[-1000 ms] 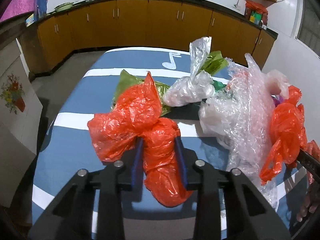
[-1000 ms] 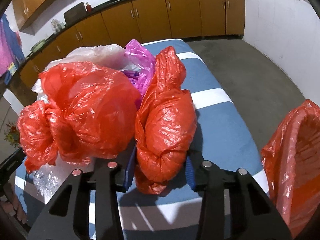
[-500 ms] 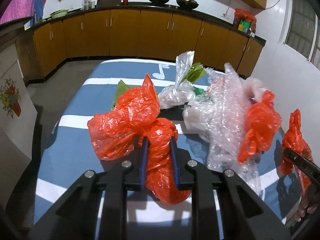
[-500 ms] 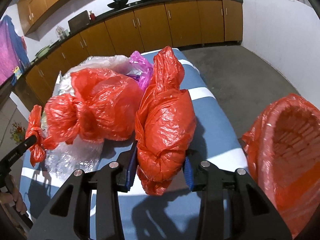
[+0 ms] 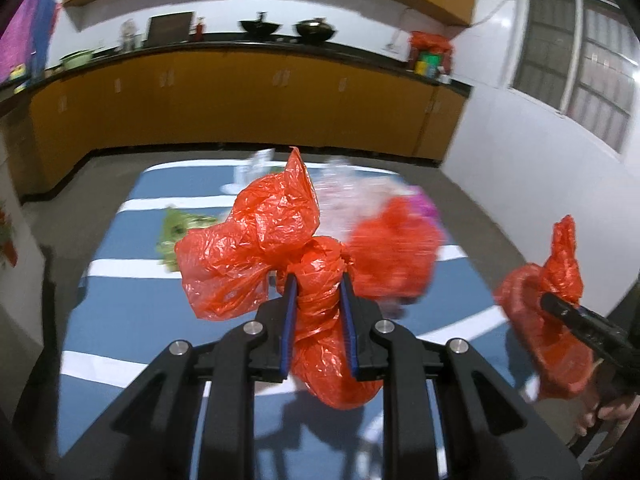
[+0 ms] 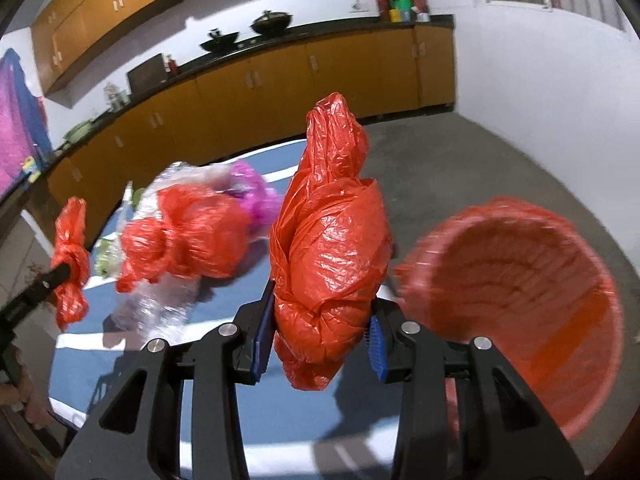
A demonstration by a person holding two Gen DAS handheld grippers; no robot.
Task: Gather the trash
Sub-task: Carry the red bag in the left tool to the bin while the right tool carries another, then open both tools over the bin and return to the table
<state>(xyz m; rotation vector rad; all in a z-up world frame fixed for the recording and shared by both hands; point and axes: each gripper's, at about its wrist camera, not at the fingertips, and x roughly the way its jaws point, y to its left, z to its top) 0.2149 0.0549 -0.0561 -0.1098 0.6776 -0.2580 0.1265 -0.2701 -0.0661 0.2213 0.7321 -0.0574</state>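
My left gripper (image 5: 318, 292) is shut on a knotted orange plastic bag (image 5: 276, 240) and holds it above the blue striped table (image 5: 132, 320). My right gripper (image 6: 320, 312) is shut on another orange plastic bag (image 6: 332, 240), lifted off the table and near an orange bin (image 6: 532, 304) at the right. In the left wrist view the right gripper's bag (image 5: 556, 312) shows at the far right. In the right wrist view the left gripper's bag (image 6: 72, 260) shows at the far left.
On the table lie another orange bag (image 5: 394, 256), bubble wrap (image 6: 160, 304), a purple bag (image 6: 252, 192) and a green bag (image 5: 180, 232). Yellow kitchen cabinets (image 5: 240, 112) run along the back wall. Grey floor (image 6: 460, 160) lies right of the table.
Both grippers have lifted their orange bags up off the table. The right gripper has swung toward the orange bin, which now shows more fully.
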